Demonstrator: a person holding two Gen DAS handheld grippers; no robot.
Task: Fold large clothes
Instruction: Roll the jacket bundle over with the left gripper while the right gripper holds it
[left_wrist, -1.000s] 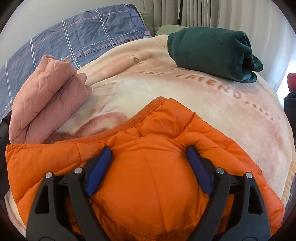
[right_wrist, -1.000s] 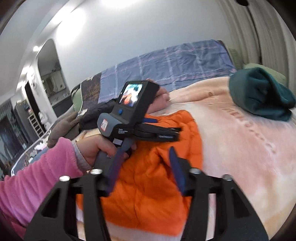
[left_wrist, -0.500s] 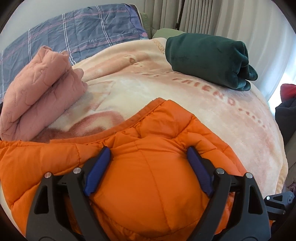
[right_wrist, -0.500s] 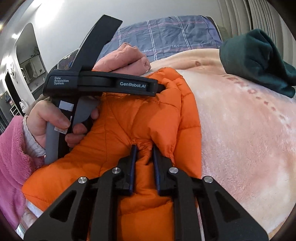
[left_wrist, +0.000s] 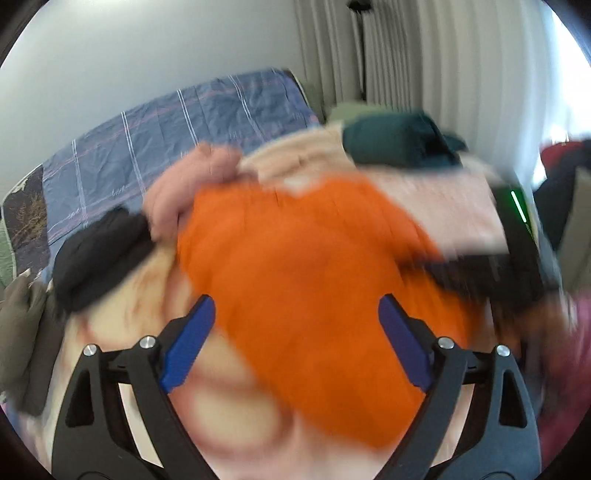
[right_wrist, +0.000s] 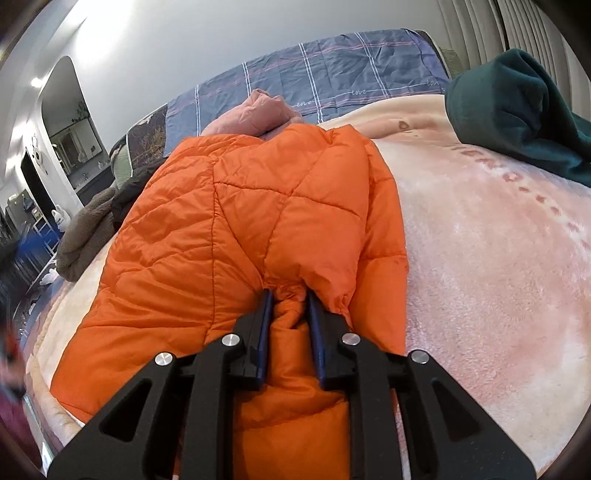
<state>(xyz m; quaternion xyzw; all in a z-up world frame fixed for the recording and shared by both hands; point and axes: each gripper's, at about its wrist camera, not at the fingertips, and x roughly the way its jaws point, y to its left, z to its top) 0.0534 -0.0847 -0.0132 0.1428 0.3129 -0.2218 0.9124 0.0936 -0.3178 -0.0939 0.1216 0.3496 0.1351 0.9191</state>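
On a bed, the right gripper (right_wrist: 289, 295) points down at a slant, its 2 blue pads pinching a bunched ridge of the orange puffer jacket (right_wrist: 236, 221); its jaws have just eased a little wider with the fabric still between them. The jacket lies folded lengthwise on the peach fleece blanket (right_wrist: 480, 258), running away from the gripper toward the head of the bed. The left gripper (left_wrist: 295, 325), seen through a blurred left wrist view, is angled downward above the same jacket (left_wrist: 303, 266) with its jaws spread wide and just widening further; whether its pads (left_wrist: 188, 343) touch the fabric cannot be told through the blur. Beyond the jacket sit a folded pink quilted garment (right_wrist: 258, 114), a dark green bundle (right_wrist: 517, 110) at the right, and brown and black clothes (right_wrist: 88, 229) at the left edge. A blue plaid sheet (right_wrist: 332, 74) covers the far end.
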